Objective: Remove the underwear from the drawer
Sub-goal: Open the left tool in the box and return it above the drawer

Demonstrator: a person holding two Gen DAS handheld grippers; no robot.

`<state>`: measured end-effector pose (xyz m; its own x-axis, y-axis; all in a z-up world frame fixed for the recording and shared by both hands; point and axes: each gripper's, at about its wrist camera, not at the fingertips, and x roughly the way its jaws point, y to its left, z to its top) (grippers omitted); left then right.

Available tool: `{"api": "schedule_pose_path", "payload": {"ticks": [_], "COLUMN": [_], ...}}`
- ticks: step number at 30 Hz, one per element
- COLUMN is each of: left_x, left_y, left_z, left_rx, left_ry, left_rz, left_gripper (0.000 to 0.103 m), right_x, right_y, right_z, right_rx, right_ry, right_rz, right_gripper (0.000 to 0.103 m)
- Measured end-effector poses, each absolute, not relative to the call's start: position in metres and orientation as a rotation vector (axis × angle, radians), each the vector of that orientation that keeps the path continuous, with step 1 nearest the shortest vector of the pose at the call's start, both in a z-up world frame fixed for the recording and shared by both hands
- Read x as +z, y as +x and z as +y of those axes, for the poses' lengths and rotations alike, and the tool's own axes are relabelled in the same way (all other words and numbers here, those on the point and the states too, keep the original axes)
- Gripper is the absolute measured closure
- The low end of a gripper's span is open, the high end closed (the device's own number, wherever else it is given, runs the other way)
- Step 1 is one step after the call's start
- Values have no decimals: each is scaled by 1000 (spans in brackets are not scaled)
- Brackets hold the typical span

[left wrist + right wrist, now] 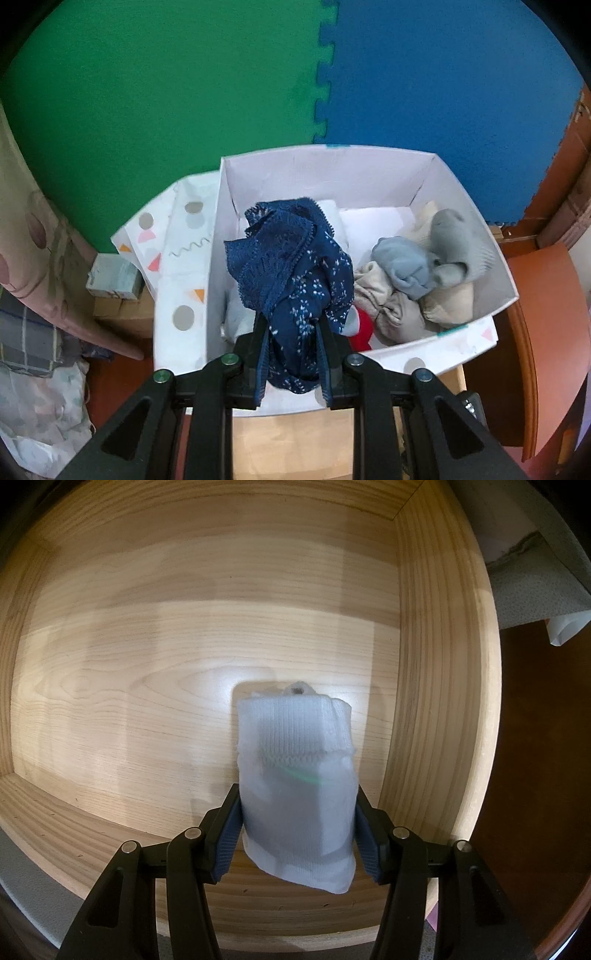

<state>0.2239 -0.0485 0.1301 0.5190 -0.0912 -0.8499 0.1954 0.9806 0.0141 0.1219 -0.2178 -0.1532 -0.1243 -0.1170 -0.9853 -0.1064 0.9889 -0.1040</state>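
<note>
In the left wrist view my left gripper (291,321) is shut on dark blue lace underwear (291,266) with small white specks, held above a white box (325,162). The box holds grey (417,266) and beige (391,306) rolled garments and a red piece (364,330). In the right wrist view my right gripper (297,801) is shut on a folded white garment (295,775) with a ribbed band, held upright inside the light wooden drawer (147,664). The drawer floor around it is bare.
Green (147,92) and blue (443,74) foam floor mats lie beyond the box. A patterned white lid or bag (173,258) sits left of the box, with cloth piles (37,332) further left. Brown wooden furniture (535,314) stands at the right. The drawer's right wall (443,664) is close to my right gripper.
</note>
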Motion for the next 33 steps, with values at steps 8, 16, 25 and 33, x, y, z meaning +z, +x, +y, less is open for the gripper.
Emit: {"api": "schedule_pose_path", "payload": {"ticks": [8, 16, 25, 33], "left_x": [113, 97, 105, 121], "left_y": [247, 252, 245, 226], "left_z": [-54, -59, -58, -59], "left_rx": [-153, -151, -159, -169], "left_ry": [117, 127, 137, 185], "left_rz": [1040, 1059, 1068, 1029], "left_gripper": [81, 80, 66, 46], "right_x": [-156, -156, -157, -157], "right_y": [122, 123, 123, 123], "right_z": [-221, -221, -220, -219], "right_rx": [-8, -9, -9, -9], "right_ry": [-170, -171, -172, -173], "right_rz": [1699, 1699, 1700, 1700], "right_gripper": [49, 49, 49, 49]}}
